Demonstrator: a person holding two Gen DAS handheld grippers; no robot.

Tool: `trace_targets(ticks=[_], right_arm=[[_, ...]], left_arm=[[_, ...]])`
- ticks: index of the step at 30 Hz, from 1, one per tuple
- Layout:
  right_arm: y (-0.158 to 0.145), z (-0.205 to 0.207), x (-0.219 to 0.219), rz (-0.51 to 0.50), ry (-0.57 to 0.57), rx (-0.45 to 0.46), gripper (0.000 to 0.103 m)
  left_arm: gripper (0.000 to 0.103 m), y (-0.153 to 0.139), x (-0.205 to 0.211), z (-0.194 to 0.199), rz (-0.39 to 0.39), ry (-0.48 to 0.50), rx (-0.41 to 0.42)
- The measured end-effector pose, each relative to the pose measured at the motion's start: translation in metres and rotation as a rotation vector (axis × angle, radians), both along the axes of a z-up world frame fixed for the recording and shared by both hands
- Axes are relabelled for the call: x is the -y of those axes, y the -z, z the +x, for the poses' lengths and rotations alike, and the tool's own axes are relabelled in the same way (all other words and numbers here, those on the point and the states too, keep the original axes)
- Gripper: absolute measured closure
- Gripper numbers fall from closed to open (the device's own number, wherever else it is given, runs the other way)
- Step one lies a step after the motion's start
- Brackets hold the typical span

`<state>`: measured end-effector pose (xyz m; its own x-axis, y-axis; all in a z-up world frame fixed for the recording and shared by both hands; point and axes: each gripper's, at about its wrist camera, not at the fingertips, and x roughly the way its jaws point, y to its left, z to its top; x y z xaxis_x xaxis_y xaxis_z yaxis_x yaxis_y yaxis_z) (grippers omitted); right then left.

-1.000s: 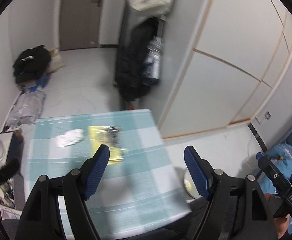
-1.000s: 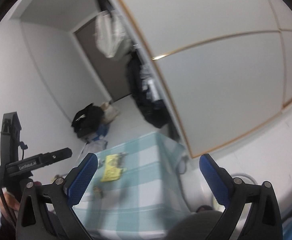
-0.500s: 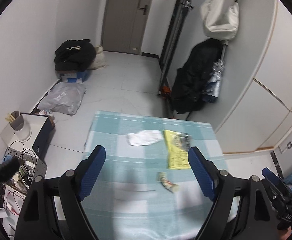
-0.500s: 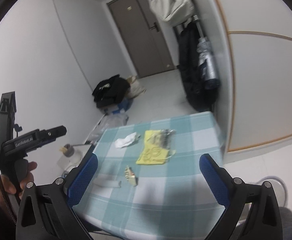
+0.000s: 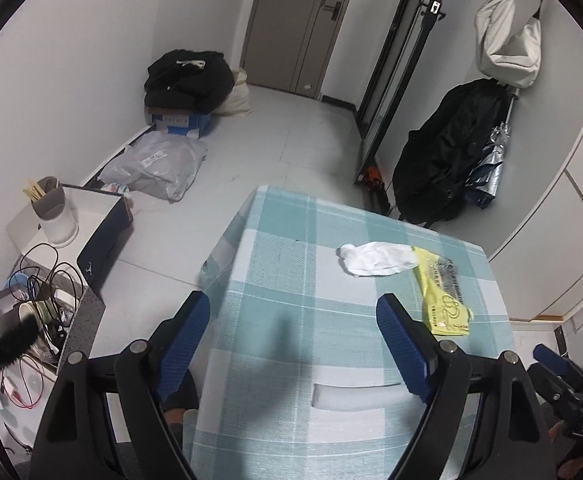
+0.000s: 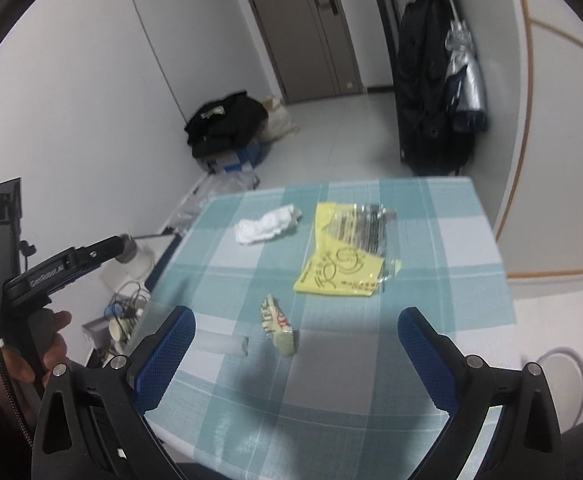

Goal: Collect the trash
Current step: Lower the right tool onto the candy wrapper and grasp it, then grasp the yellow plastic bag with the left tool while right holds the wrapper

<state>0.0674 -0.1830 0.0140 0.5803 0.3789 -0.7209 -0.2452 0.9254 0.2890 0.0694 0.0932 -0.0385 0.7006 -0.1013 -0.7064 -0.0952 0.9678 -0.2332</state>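
A table under a teal checked cloth (image 5: 275,264) (image 6: 431,240) carries the trash. On it lie a crumpled white tissue (image 5: 375,258) (image 6: 265,224), a yellow plastic bag (image 5: 443,296) (image 6: 343,264), a small crushed wrapper (image 6: 277,326) and a clear tube-like piece (image 6: 221,344) (image 5: 355,394). My left gripper (image 5: 293,320) hangs open above the table's near left part, nothing between its blue fingers. My right gripper (image 6: 297,320) is also open and empty, just above the wrapper. A hand (image 6: 23,356) holds the left gripper's body (image 6: 63,268) at the left.
On the floor beyond the table sit a black bag on a blue box (image 5: 187,80) and a grey plastic sack (image 5: 159,164). A white cup (image 5: 55,216) and cables (image 5: 47,276) stand left. A dark coat (image 5: 447,160) hangs right. A white bin (image 6: 559,380) sits low right.
Both views swung from the cupboard wall onto the table and sank closer to it. The left jaws stand slightly wider. The wrapper and tube came into sight.
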Motion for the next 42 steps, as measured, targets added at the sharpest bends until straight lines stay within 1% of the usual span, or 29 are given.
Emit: trace_targets(ticks=[4,6,9,12,13,14,16,17,18,20,23,25,27,29,31,33,37,41,42], right_arm=[[0.01,0.017,-0.009,0.005,-0.025,-0.045,0.002],[0.014,0.026,-0.016,-0.005,-0.055,-0.055,0.009],[0.02,0.037,-0.029,-0.027,-0.104,-0.077,0.016],[0.028,0.047,-0.042,-0.036,-0.161,-0.104,0.031],[0.031,0.049,-0.046,-0.043,-0.175,-0.112,0.033],[0.035,0.05,-0.051,-0.051,-0.196,-0.119,0.038],[0.041,0.053,-0.058,-0.068,-0.219,-0.129,0.041],[0.044,0.054,-0.062,-0.078,-0.234,-0.134,0.045],[0.047,0.055,-0.065,-0.083,-0.247,-0.141,0.051],[0.052,0.055,-0.072,-0.105,-0.273,-0.152,0.059],[0.057,0.056,-0.082,-0.171,-0.285,-0.149,0.059],[0.06,0.058,-0.083,-0.178,-0.284,-0.154,0.061],[0.064,0.06,-0.084,-0.194,-0.283,-0.166,0.072],[0.066,0.061,-0.085,-0.203,-0.291,-0.174,0.079],[0.066,0.06,-0.085,-0.201,-0.302,-0.172,0.084],[0.065,0.058,-0.085,-0.204,-0.31,-0.169,0.087],[0.062,0.052,-0.079,-0.194,-0.313,-0.157,0.088],[0.051,0.043,-0.055,-0.136,-0.282,-0.137,0.089],[0.049,0.04,-0.049,-0.125,-0.272,-0.132,0.089]], left_arm=[[0.02,0.003,-0.005,0.007,-0.022,0.0,-0.025],[0.02,0.005,-0.006,0.008,-0.043,0.008,-0.041],[0.02,0.006,-0.007,0.01,-0.053,0.017,-0.05],[0.02,0.003,-0.007,0.009,-0.051,0.024,-0.043],[0.02,0.003,-0.008,0.009,-0.051,0.025,-0.042],[0.02,0.003,-0.009,0.009,-0.056,0.026,-0.043],[0.02,0.005,-0.01,0.011,-0.065,0.026,-0.051],[0.02,0.006,-0.011,0.011,-0.069,0.026,-0.056],[0.02,0.007,-0.011,0.012,-0.073,0.026,-0.062],[0.02,0.008,-0.013,0.013,-0.09,0.027,-0.074],[0.02,0.009,-0.015,0.013,-0.099,0.024,-0.077],[0.02,0.009,-0.016,0.013,-0.1,0.014,-0.077],[0.02,0.009,-0.017,0.014,-0.103,0.004,-0.079],[0.02,0.011,-0.018,0.016,-0.108,-0.002,-0.086],[0.02,0.012,-0.017,0.017,-0.11,-0.005,-0.091],[0.02,0.013,-0.016,0.017,-0.11,-0.002,-0.096],[0.02,0.016,-0.011,0.018,-0.09,0.009,-0.108],[0.02,0.017,-0.005,0.019,-0.049,0.009,-0.115],[0.02,0.017,-0.003,0.02,-0.055,0.024,-0.117]])
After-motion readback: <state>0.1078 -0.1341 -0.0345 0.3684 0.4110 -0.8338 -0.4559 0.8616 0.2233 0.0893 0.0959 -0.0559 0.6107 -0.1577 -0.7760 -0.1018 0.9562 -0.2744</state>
